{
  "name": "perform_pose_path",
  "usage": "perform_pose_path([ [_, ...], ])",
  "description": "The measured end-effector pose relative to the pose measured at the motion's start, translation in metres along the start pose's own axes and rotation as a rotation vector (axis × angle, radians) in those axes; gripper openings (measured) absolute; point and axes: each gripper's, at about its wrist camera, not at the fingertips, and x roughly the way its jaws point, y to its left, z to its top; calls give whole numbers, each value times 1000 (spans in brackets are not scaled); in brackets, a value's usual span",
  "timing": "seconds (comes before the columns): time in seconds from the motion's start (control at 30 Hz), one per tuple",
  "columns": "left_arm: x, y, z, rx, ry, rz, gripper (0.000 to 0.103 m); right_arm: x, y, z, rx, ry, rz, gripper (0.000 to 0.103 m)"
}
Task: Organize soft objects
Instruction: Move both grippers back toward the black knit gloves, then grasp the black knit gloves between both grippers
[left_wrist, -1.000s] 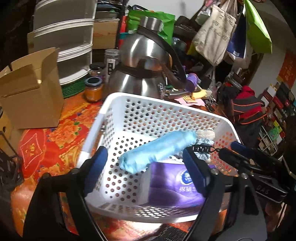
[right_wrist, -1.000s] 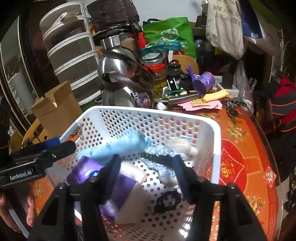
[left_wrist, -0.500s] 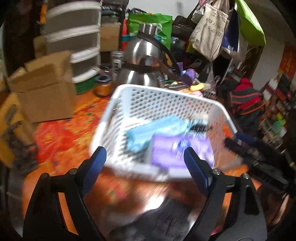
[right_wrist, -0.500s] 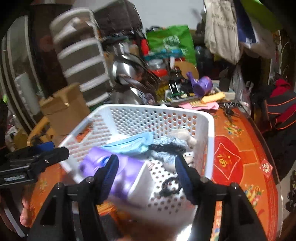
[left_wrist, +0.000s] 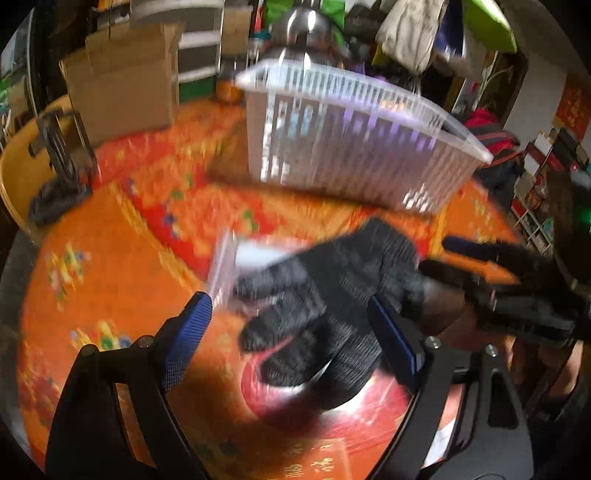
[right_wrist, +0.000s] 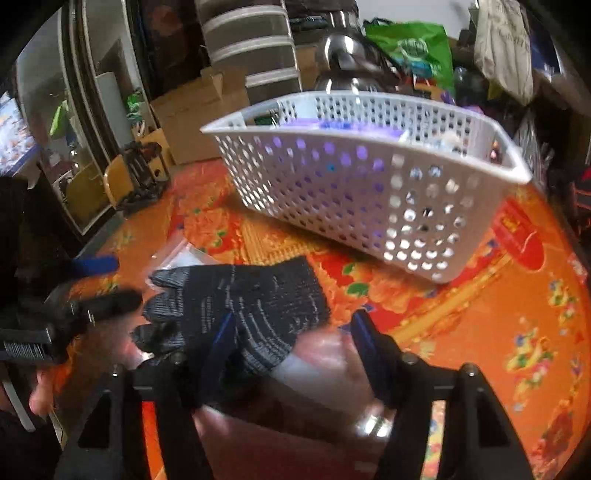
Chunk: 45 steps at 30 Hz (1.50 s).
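A black knit glove lies on the orange patterned tablecloth in front of the white perforated basket, partly over a clear plastic bag. My left gripper hangs open just above it, the glove lying between its blue pads. In the right wrist view the glove reaches in from the left. My right gripper is closing, its left pad over the cuff and no grip showing. The basket holds a purple pack and pale soft items. The picture is blurred by motion.
Behind the basket stands a steel kettle. A cardboard box and plastic drawers crowd the back left, with hanging bags at the back right. The tablecloth lies bare on the right. A hand holds the left gripper.
Both grippers drew back from above the basket and sank toward the near side of the table. The black glove and the plastic bag came into view. The basket now shows its side wall.
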Motion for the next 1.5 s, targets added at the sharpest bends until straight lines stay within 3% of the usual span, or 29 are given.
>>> perform_pose_path([
  [0.07,8,1,-10,2,22,2,84,10,1,2,-9,26,3,54],
  [0.4,26,2,-31,-21,69,-4,71,39,-3,11,-22,76,-9,54],
  [0.5,29,0,-28,-39,70,-22,67,43,0,12,-35,85,-7,46],
  [0.6,33,-5,-26,-28,76,-10,56,43,4,10,-58,85,-22,41],
  [0.67,34,-6,-25,-23,73,6,35,43,6,9,-61,82,-23,38],
  [0.77,33,-3,-25,-46,77,-16,20,41,10,8,-76,69,-31,32],
  [1.13,7,-3,-29,-38,8,-65,12,12,17,2,-103,-20,-51,24],
  [1.5,-54,-13,-17,13,-140,-74,12,-53,25,5,-98,-166,-34,24],
])
